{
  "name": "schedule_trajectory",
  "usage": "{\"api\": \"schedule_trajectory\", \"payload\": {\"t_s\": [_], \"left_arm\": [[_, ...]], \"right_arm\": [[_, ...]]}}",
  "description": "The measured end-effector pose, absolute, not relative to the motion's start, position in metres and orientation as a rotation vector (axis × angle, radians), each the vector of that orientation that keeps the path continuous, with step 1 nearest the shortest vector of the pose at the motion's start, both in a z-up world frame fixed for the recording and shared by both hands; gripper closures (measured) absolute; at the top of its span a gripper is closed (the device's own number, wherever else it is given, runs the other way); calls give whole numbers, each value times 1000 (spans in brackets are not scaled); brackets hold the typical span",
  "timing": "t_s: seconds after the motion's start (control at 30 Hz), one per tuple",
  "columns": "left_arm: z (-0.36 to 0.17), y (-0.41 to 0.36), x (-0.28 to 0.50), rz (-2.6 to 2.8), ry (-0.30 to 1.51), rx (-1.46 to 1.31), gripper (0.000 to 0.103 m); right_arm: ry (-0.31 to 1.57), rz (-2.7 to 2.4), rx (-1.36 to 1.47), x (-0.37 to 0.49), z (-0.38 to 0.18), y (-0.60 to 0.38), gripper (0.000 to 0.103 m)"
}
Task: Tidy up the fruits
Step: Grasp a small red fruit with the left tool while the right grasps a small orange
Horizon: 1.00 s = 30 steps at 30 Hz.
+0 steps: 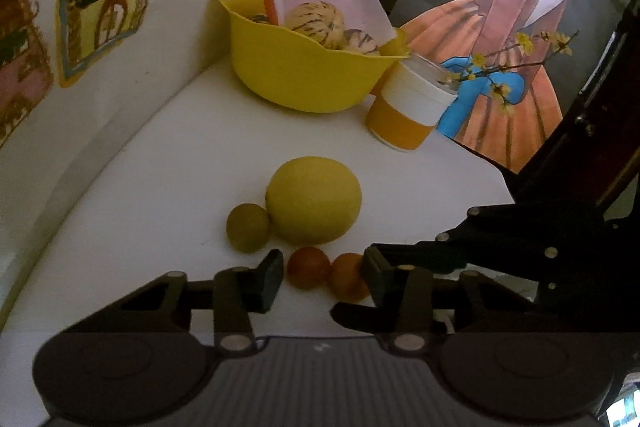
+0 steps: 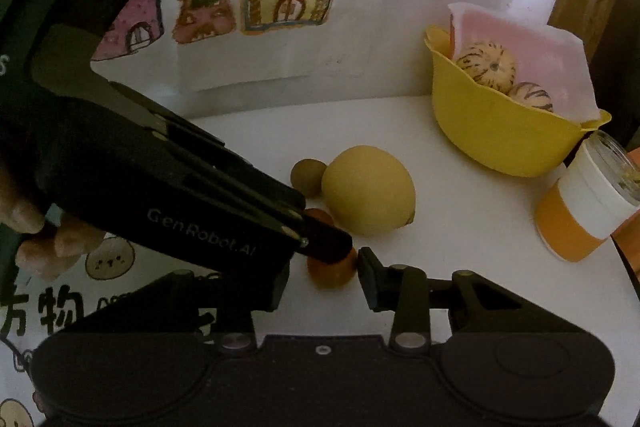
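Oranges [image 1: 328, 273] sit between my left claw [image 1: 323, 277], spread wide; right claw [image 2: 322, 277] is released too. Next, I'd clench, then carry to the yellow bowl [image 1: 304, 75].

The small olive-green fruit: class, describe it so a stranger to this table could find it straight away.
Start at the yellow bowl at the back of the white table, then come forward to the big yellow round fruit. Touching that fruit's left side in the left wrist view sits the small olive-green fruit. It is dull green, unlike the two orange fruits nearer the grippers.
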<state>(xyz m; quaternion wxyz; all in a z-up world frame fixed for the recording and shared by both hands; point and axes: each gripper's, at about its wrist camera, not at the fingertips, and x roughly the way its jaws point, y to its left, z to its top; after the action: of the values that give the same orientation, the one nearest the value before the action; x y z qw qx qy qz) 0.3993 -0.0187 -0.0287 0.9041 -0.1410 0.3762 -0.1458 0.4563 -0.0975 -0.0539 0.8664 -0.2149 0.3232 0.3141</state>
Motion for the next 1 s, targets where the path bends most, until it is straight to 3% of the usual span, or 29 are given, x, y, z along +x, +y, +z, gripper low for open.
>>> {"api": "schedule_trajectory", "payload": {"t_s": [0.07, 0.6, 0.73, 0.83, 1.0], "left_arm": [[-28, -18, 400, -297, 781, -296, 58], [-30, -13, 401, -303, 811, -342, 57], [-29, -23, 402, -266, 805, -254, 65], [-29, -29, 402, -282, 810, -230, 78], [-28, -32, 392, -297, 812, -214, 80]], "right_arm": [[670, 652, -461, 456, -55, -97, 75], [706, 659, -458, 443, -50, -113, 75], [710, 656, -448, 440, -51, -117, 75], [714, 651, -438, 440, -50, -118, 75], [731, 622, -411, 437, -46, -121, 75]]}}
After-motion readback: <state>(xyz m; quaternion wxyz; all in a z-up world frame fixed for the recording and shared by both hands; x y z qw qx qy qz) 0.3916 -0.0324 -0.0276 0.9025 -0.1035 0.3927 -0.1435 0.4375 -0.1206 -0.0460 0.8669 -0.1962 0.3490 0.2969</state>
